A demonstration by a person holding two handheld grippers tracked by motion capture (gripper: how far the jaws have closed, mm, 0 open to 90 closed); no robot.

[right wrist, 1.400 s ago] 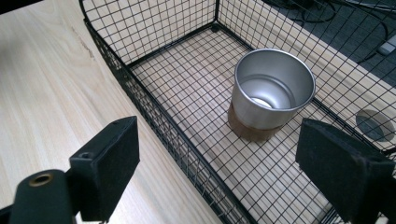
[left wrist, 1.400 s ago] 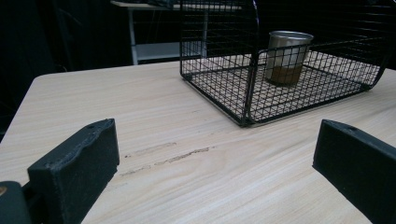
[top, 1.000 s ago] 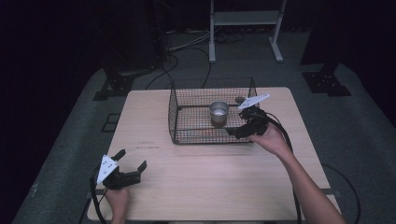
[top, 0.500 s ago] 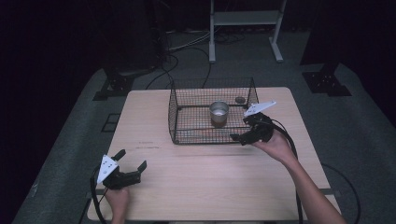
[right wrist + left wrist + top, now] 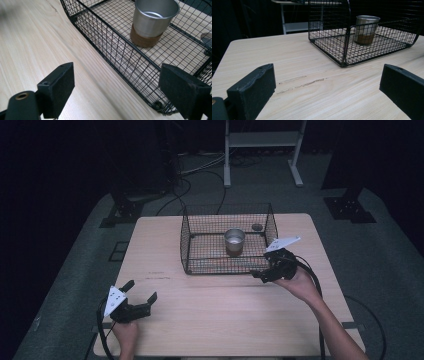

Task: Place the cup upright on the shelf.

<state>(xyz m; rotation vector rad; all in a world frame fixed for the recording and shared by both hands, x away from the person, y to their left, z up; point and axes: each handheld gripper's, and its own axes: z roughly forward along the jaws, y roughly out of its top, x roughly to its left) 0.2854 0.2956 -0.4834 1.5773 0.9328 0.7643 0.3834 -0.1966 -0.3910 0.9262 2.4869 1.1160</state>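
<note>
Right hand-held gripper (image 5: 257, 274), jaws apart and empty, sits just outside the black wire basket's (image 5: 187, 247) near corner. Steel cup with brown base (image 5: 234, 241) stands upright inside. Left hand-held gripper (image 5: 141, 296), jaws apart, waits at the pale wooden counter's (image 5: 220, 310) near edge.

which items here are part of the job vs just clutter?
In play:
- wire basket, on the table
- metal cup, upright inside the basket
- right gripper, open, at the basket's near right corner

Bystanders:
- left gripper, open, on the table's near left
- small dark disc in the basket's far right corner
- white stand behind the table
</note>
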